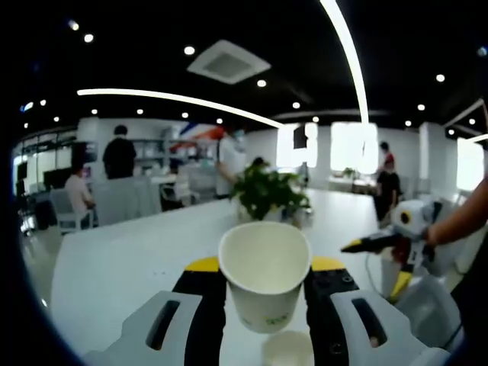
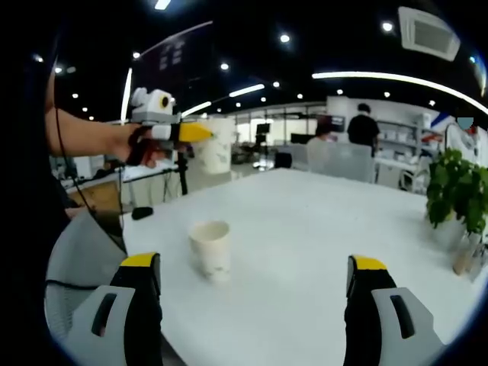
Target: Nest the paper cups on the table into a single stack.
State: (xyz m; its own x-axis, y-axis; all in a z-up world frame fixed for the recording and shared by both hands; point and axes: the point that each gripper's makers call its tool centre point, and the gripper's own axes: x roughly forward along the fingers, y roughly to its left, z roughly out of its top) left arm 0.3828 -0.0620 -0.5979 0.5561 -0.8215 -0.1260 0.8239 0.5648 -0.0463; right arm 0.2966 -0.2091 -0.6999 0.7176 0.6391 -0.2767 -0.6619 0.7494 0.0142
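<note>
left gripper [image 1: 264, 268]: my jaws clenched on held cup [image 1: 264, 284], frame centre, raised above table [image 1: 114, 267]
right gripper [image 2: 255, 267]: jaws released, nothing between them
table cup [image 2: 210, 248]: lower left of centre; upright, long axis vertical, mouth up
held cup axis: near vertical, mouth tipped toward camera
risk: squeeze dents rim; tilted descent could topple table cup

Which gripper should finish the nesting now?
Left. The left gripper already holds a white paper cup off the table; the right gripper is open, with the second white paper cup standing ahead on the white table.
</note>
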